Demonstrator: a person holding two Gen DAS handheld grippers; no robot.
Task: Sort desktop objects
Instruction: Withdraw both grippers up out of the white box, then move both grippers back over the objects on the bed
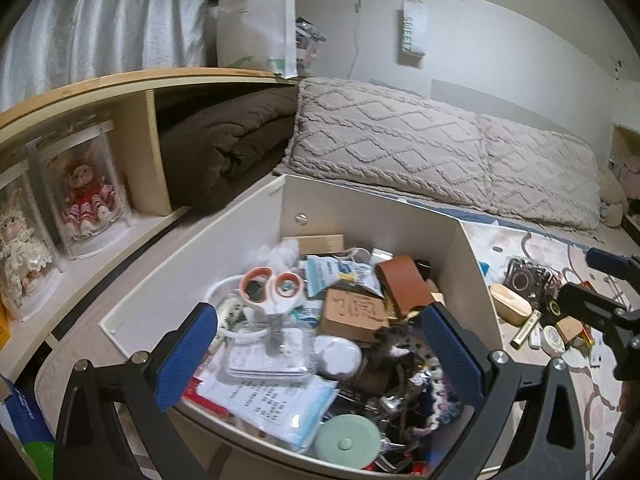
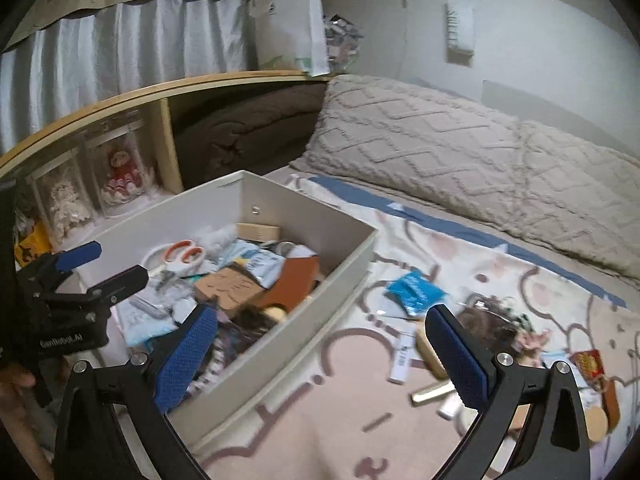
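Sort judged barely begun: drawer [image 1: 192, 280] under left gripper [image 1: 320, 344] crammed w/ clutter, loose pile [image 2: 500, 328] ahead of right gripper [image 2: 322, 354], both jaws apart, nothing held.

Drawer [image 1: 352, 216] packed to brim, scissors [image 1: 270, 288] on top of pile, no bare floor inside, only way in is from above. Tall walls block sideways entry. Right of drawer, bed sheet [image 2: 320, 420] mostly open near front; small clutter [image 2: 500, 332] crowds far right. Pillows [image 2: 460, 148] wall off back.
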